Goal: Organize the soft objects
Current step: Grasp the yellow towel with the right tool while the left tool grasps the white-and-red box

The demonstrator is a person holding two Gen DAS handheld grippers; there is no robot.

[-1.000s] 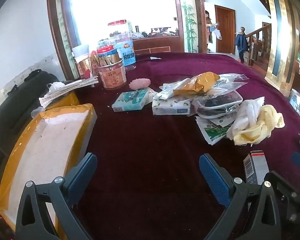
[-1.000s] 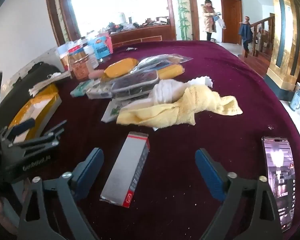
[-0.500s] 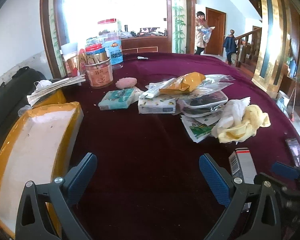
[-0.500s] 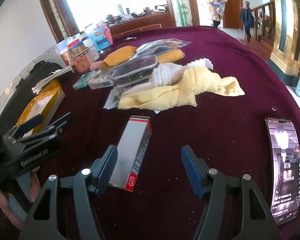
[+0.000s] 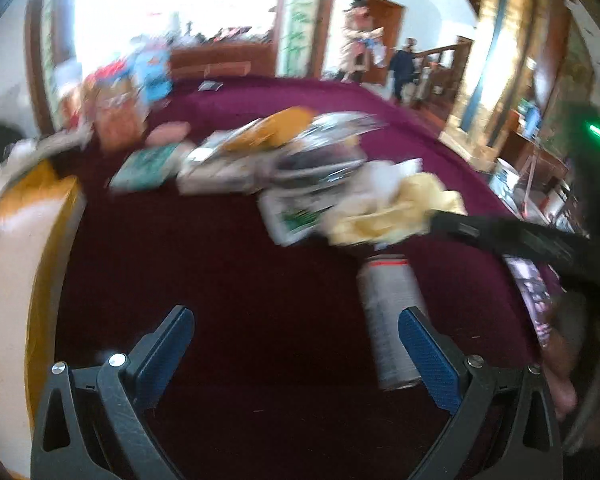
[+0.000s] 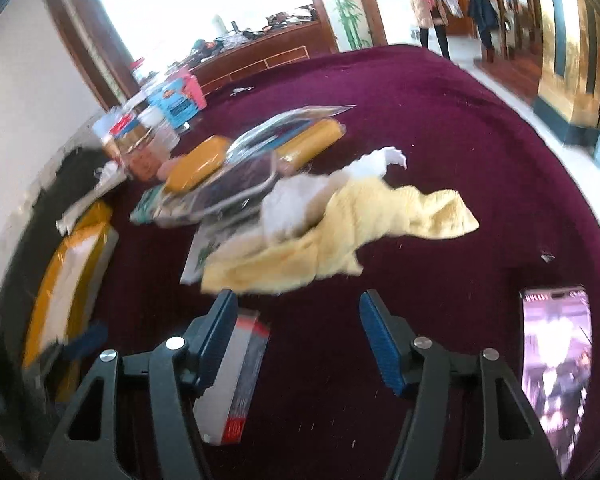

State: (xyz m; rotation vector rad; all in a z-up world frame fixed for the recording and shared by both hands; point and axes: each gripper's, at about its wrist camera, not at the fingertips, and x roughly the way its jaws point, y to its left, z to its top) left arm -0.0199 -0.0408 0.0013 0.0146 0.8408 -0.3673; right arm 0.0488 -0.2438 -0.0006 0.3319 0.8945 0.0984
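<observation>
Through the left wrist camera I am seeing everything smeared by motion where it was sharp half a second ago. The left gripper (image 5: 296, 344) is hanging with its jaws released over bare maroon counter (image 5: 228, 264), nothing between them. The grey box (image 5: 392, 320) is now sitting just beside the right-hand pad, closer than before, and the right gripper's dark arm is reaching in from the right to the edge of the yellow towel (image 5: 388, 216). The towel is lying crumpled against a white cloth (image 5: 384, 172), at the near end of the packet pile.

Through the right wrist camera the right gripper (image 6: 296, 328) is showing jaws that have just been closing in; they are standing released, with only counter (image 6: 440, 128) between the pads. The towel (image 6: 340, 240) is now lying directly ahead of the tips, nearer than before, stretched out and rumpled with the cloth (image 6: 300, 200) partly on it. The box (image 6: 240, 376) is now partly under the left pad, and a phone (image 6: 556, 364) is lying to the right.
</observation>
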